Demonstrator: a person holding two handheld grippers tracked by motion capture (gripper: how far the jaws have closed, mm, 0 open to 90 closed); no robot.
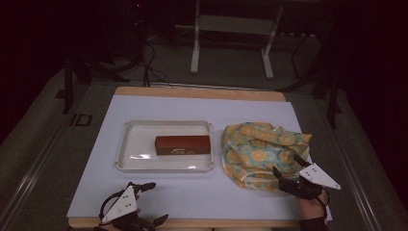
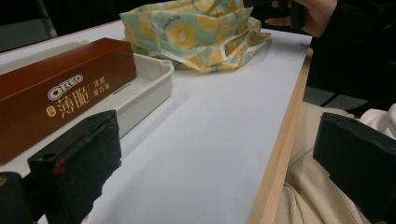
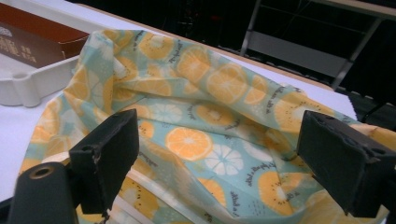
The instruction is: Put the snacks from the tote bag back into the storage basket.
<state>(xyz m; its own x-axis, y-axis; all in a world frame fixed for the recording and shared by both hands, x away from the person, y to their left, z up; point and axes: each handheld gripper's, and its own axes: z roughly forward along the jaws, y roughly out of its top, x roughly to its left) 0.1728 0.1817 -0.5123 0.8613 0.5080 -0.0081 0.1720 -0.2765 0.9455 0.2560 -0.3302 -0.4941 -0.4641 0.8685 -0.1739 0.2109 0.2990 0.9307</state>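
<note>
A brown Oreo box lies flat in a white tray at the table's middle. To its right lies a crumpled cloth bag printed with orange and kiwi slices. My right gripper stands open at the bag's near edge, its jaws wide apart over the fabric, holding nothing. My left gripper is open near the table's front left edge, a little short of the tray, with nothing between its jaws.
A white mat covers the table, with a wooden edge at the front. The person's lap in pale fabric lies just past that edge. A metal stand rises on the floor behind the table.
</note>
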